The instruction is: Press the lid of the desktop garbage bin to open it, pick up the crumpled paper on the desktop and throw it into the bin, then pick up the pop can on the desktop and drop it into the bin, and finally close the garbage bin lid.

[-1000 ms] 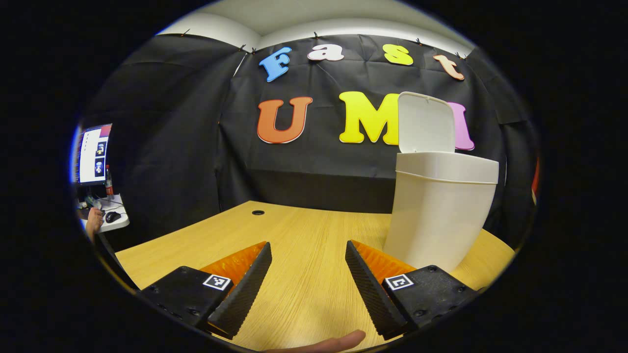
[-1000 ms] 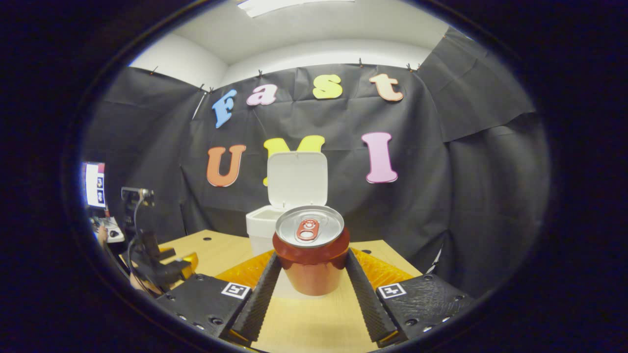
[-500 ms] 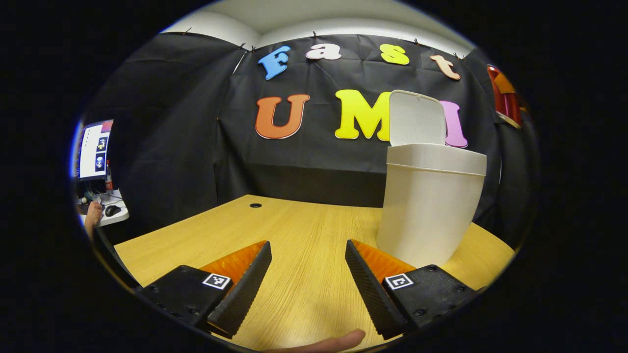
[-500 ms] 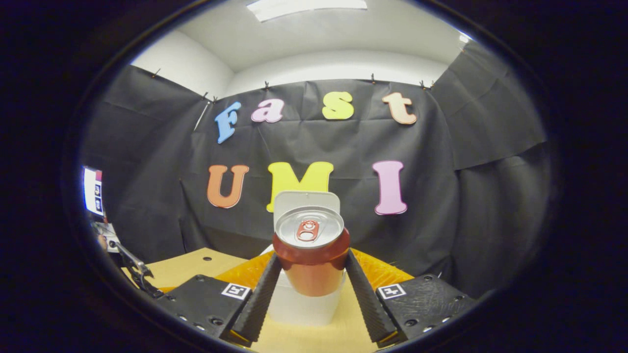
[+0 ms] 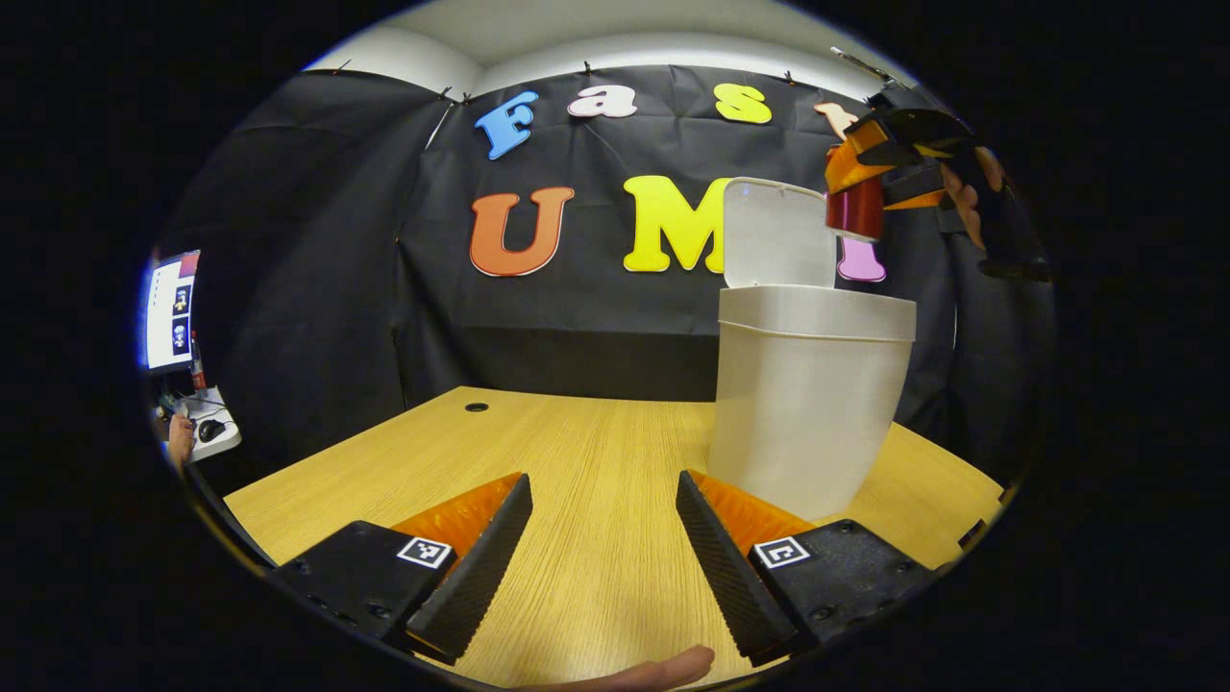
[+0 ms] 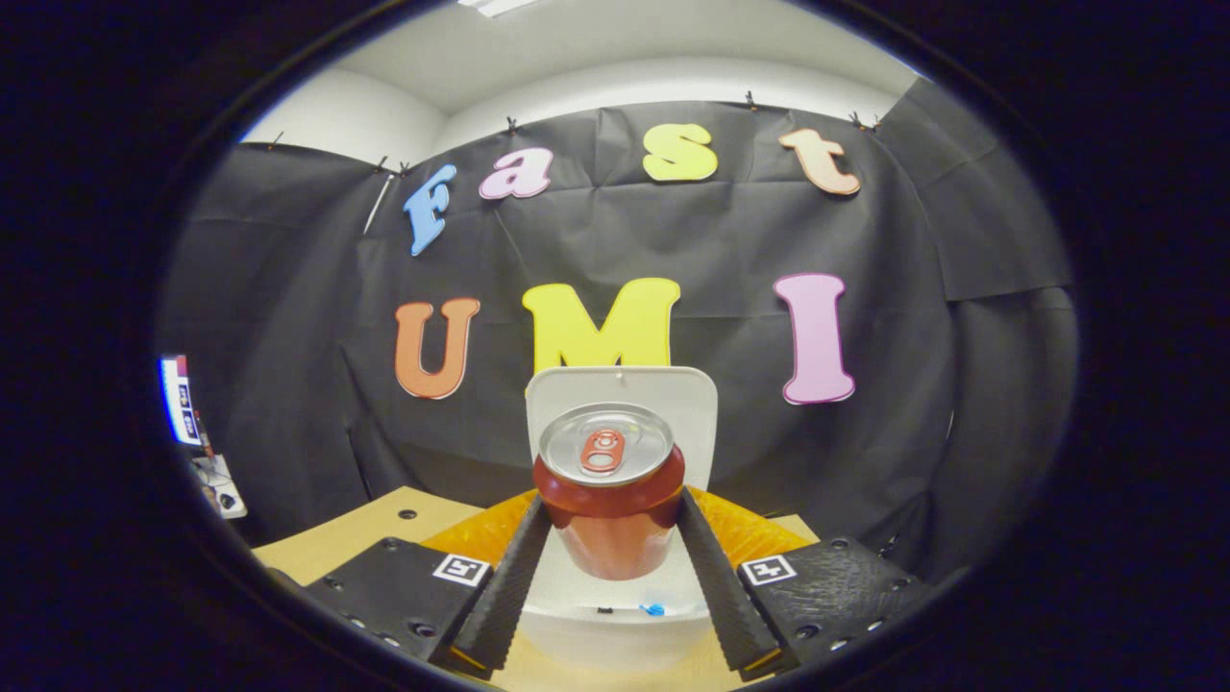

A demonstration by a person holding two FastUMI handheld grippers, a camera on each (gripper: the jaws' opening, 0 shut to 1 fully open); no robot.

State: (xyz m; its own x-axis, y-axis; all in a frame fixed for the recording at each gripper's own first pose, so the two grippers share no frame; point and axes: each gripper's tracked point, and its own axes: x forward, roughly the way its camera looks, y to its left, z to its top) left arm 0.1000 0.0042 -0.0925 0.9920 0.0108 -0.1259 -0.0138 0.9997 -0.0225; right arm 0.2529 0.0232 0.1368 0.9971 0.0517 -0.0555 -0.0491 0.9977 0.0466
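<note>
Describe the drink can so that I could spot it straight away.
Find the white garbage bin on the wooden desk, its lid standing open. Above its opening the right gripper holds the pop can upright: shiny red, with a silver pull-tab top.

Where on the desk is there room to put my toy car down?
The wooden desk is bare left of the white bin, back to the small round hole near the far edge. Above the bin's open lid it is crowded: the right hand-held gripper holds the pop can there.
</note>
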